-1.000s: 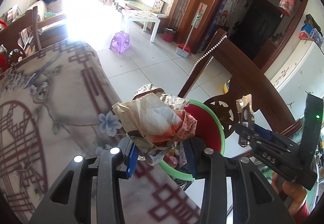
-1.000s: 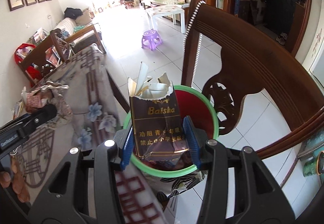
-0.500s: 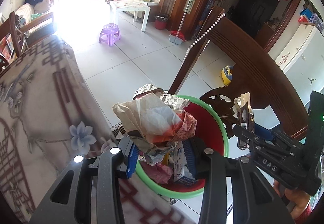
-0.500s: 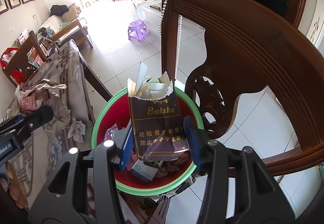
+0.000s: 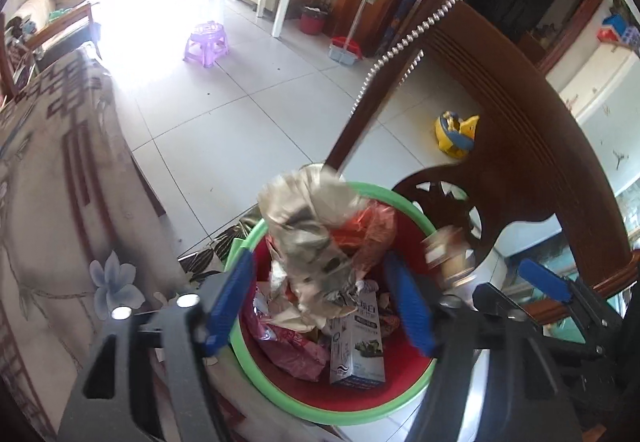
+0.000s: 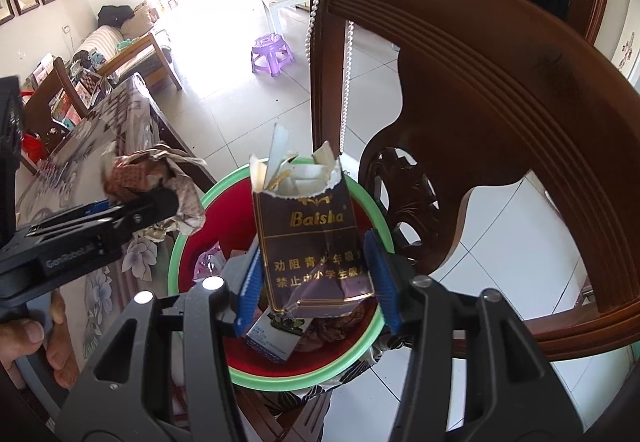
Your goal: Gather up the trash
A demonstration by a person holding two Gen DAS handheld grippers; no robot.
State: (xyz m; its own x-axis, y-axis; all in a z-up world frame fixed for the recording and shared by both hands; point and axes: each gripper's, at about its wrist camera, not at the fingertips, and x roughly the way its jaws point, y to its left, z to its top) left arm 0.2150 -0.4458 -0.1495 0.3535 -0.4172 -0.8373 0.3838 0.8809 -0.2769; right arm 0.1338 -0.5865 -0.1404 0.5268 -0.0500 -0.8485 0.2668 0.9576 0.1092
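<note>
Red inside and green at the rim, the bin sits at the table edge, in front of a wooden chair, already holding a milk carton and pink wrappers.

In the left wrist view the left gripper hangs over the bin. Its jaws have just been opening and now stand apart, and the crumpled foil wad sits between them at 12 o'clock, clear of both pads; it looks blurred, so it is probably dropping.

In the right wrist view the right gripper is also over the bin, and its jaws have just been opening too. The torn cigarette pack stands upright between the pads. The right pad is clearly off it; whether the left pad touches is hard to tell. The left gripper shows at 9 o'clock in this view, with the wad at its tip.

Judging from this, both pieces are at the point of release, so this round of collecting is nearly done. Whether more trash remains on the table cannot be told; little of it shows.
</note>
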